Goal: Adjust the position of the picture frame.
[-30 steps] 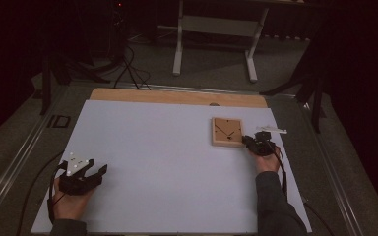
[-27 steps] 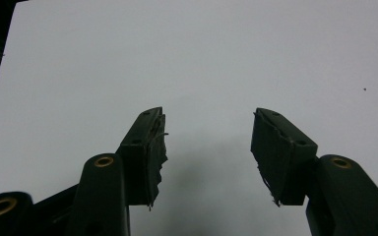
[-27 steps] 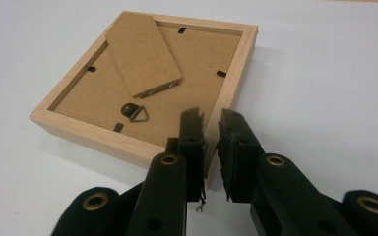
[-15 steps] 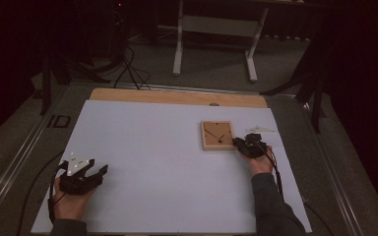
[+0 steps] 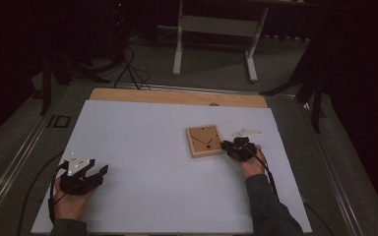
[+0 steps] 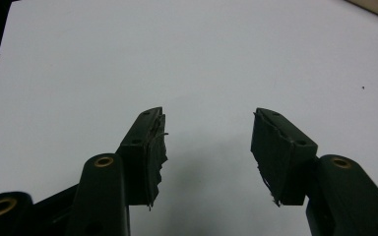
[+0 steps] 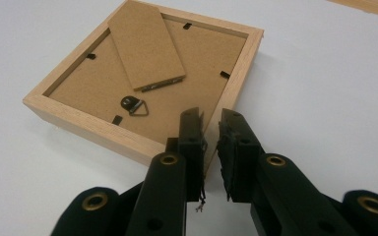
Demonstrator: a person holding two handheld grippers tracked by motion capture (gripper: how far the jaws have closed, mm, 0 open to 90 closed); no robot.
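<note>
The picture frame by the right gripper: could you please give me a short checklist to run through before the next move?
1. Right gripper closed on the picture frame: ok; its jaws pinch the frame's wooden corner.
2. Frame lies back side up: ok; backing board, stand flap and hanger ring face up.
3. Frame flat on the white table sheet: cannot tell; the gripped corner is hidden by the jaws.
4. Left gripper out of the way: ok; open, holding nothing, at the near left of the sheet.
5. Space left of the frame: ok; bare sheet there.
6. White scrap beyond the right gripper: ok; apart from the frame.
</note>
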